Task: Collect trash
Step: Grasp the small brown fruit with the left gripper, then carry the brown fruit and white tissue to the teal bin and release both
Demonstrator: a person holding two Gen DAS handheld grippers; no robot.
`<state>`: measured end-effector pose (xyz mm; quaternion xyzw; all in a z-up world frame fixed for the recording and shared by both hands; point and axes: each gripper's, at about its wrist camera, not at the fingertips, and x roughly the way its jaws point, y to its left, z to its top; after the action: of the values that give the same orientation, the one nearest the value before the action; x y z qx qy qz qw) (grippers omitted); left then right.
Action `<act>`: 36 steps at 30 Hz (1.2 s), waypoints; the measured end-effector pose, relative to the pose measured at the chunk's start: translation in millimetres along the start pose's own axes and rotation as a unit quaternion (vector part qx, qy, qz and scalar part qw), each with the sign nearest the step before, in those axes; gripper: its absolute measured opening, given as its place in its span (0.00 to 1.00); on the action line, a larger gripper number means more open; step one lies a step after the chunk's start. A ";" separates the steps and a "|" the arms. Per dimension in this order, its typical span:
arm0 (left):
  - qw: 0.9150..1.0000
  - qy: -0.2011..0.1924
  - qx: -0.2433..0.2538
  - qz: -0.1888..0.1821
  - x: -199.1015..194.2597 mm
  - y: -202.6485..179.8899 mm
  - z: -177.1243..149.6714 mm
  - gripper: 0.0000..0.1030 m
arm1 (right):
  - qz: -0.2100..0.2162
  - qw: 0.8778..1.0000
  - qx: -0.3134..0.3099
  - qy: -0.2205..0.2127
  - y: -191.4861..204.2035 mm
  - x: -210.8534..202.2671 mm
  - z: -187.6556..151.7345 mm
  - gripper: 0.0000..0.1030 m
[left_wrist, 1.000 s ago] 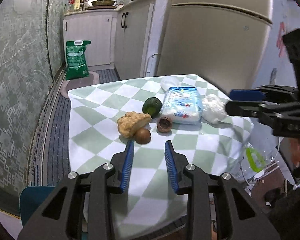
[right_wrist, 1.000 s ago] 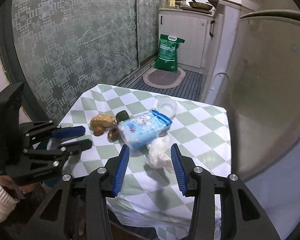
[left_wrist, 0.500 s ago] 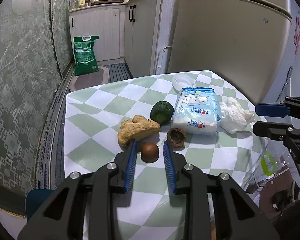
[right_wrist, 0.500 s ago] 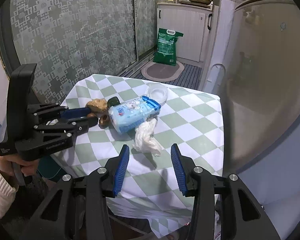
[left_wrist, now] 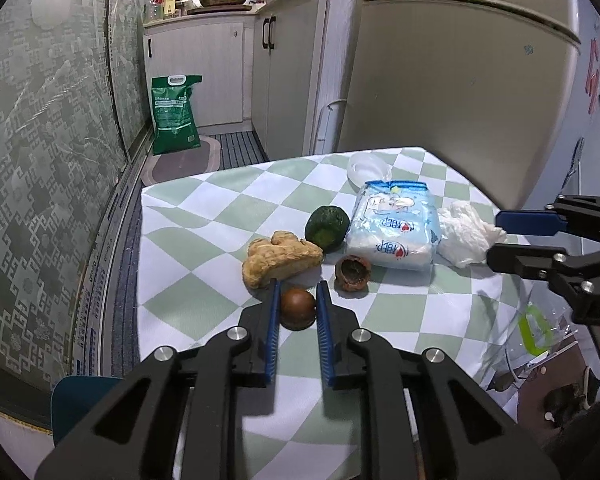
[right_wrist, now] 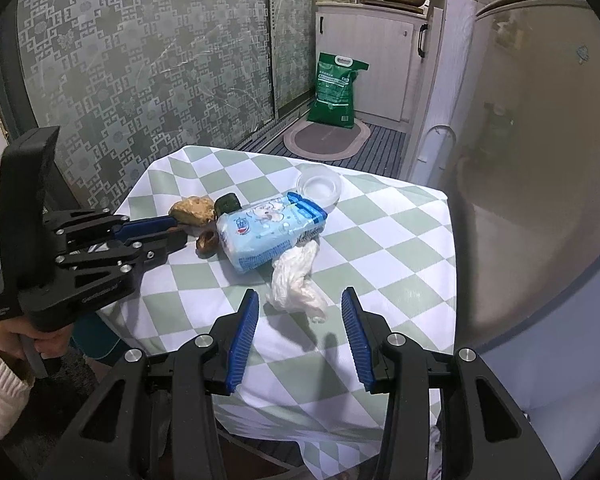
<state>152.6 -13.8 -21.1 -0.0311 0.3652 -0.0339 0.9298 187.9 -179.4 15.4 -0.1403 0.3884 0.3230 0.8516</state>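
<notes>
On the green-and-white checked table lie a round brown fruit, an open brown husk, a ginger root, a dark green fruit, a blue-and-white tissue pack and a crumpled white plastic bag. My left gripper is low over the table with its blue pads on either side of the round brown fruit, narrowly apart. My right gripper is wide open and empty, just short of the crumpled bag.
A clear plastic bowl sits behind the tissue pack. A fridge stands right behind the table. White cabinets and a green sack are further back. A patterned glass door runs along the left.
My left gripper moved forward and down until its pads flank the round brown fruit, and narrowed. My right gripper moved closer to the crumpled bag and stayed open.
</notes>
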 end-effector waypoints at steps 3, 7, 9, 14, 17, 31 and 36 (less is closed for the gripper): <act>1.000 -0.012 -0.001 -0.005 -9.6 3.6 -0.5 0.19 | 0.000 1.000 0.002 0.005 0.3 4.8 2.3 0.37; 1.000 -0.025 -0.008 -0.012 -22.8 11.1 -1.7 0.19 | -0.002 1.000 0.001 0.012 3.1 10.8 5.3 0.29; 0.999 -0.035 -0.008 -0.019 -30.6 13.6 -2.3 0.19 | -0.005 1.000 -0.001 0.016 4.8 12.6 7.0 0.19; 0.999 -0.046 -0.007 -0.022 -43.6 23.4 -3.6 0.19 | -0.015 1.000 -0.008 0.021 9.3 11.8 9.6 0.09; 0.999 -0.047 -0.010 -0.021 -48.4 30.0 -4.5 0.19 | -0.031 0.999 -0.011 0.017 13.2 3.6 14.5 0.09; 0.998 -0.052 -0.031 -0.002 -70.1 70.1 -18.0 0.19 | -0.073 0.996 0.000 -0.047 24.4 -34.8 49.5 0.09; 0.998 -0.050 -0.041 0.010 -77.2 90.9 -26.0 0.19 | -0.050 0.997 -0.006 -0.060 39.0 -39.2 61.7 0.09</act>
<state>82.1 82.4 4.7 -0.0678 0.3200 -0.0083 0.9449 178.2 -137.2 86.0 -0.1445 0.3268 0.2899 0.8878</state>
